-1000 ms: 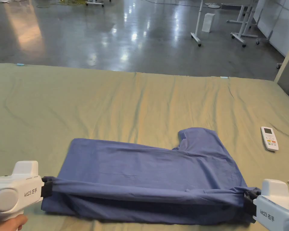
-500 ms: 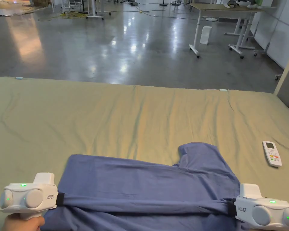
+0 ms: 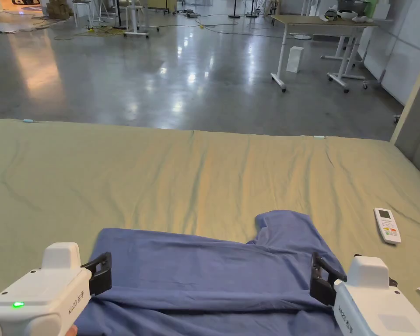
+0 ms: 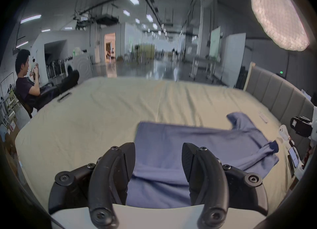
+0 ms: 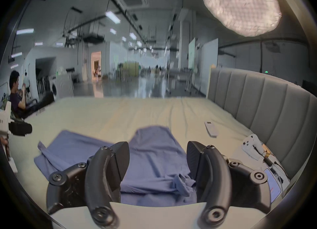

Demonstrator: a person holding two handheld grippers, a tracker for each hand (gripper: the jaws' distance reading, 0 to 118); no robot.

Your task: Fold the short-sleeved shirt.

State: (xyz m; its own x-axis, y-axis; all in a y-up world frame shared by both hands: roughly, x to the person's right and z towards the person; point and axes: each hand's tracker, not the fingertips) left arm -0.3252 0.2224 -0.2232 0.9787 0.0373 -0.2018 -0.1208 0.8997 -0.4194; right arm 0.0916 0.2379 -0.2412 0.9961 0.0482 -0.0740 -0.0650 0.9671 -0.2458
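A blue short-sleeved shirt [image 3: 204, 271] lies folded lengthwise on the pale green bed sheet [image 3: 183, 175], one sleeve [image 3: 288, 227] sticking out toward the far side. My left gripper [image 3: 100, 272] stands open at the shirt's left end; in its own view [image 4: 158, 160] blue cloth lies loose between the spread jaws. At the shirt's right end my right gripper [image 3: 320, 280] is open too; in the right gripper view [image 5: 157, 159] its jaws stand wide apart above a bunched bit of the shirt [image 5: 154, 172]. Neither holds the cloth.
A white remote control [image 3: 387, 225] lies on the sheet to the shirt's right. A grey padded headboard [image 5: 265, 112] bounds the bed on the right, with small devices [image 5: 253, 148] beside it. A seated person [image 4: 25, 85] is off the bed's far left. Beyond lies a shiny floor with desks [image 3: 318, 26].
Both grippers were shut on the shirt's near fold, stretched between them; they carried it toward the far side, laid it down and opened. The head camera tilted up.
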